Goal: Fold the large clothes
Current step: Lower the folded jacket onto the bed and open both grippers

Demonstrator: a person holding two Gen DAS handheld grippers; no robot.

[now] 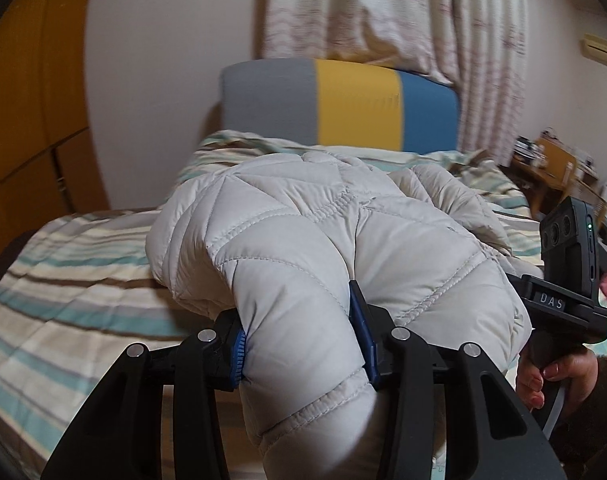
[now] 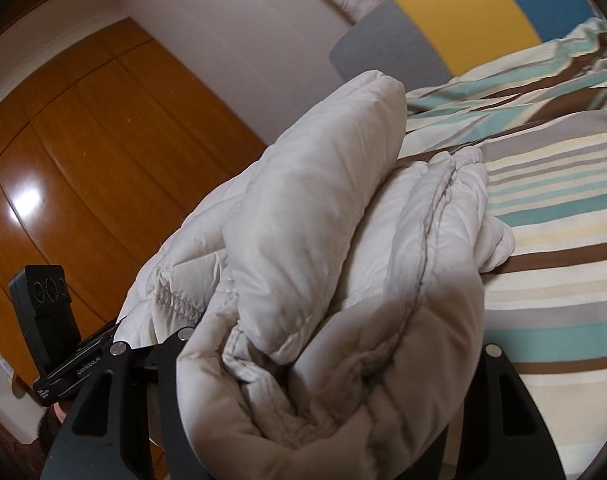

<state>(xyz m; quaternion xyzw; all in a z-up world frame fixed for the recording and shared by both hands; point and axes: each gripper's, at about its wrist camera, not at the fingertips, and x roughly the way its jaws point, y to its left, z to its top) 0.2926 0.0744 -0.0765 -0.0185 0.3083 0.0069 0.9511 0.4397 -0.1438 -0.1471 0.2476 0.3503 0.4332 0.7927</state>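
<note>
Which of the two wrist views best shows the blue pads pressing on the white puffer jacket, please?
The left wrist view: both blue pads of the left gripper visibly pinch a quilted fold of the white puffer jacket. In the right wrist view the jacket bulges over the right gripper, hiding any pads; only black arms show.

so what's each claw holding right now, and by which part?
Both grip the white puffer jacket. The left claw pinches a quilted roll of it; the right claw holds a bunched fold, pads hidden. Which garment part cannot be told.

Matt quilted cloth jacket (image 1: 303, 232); glossy wooden wardrobe (image 2: 83, 152); striped cloth bedcover (image 1: 71, 300).
</note>
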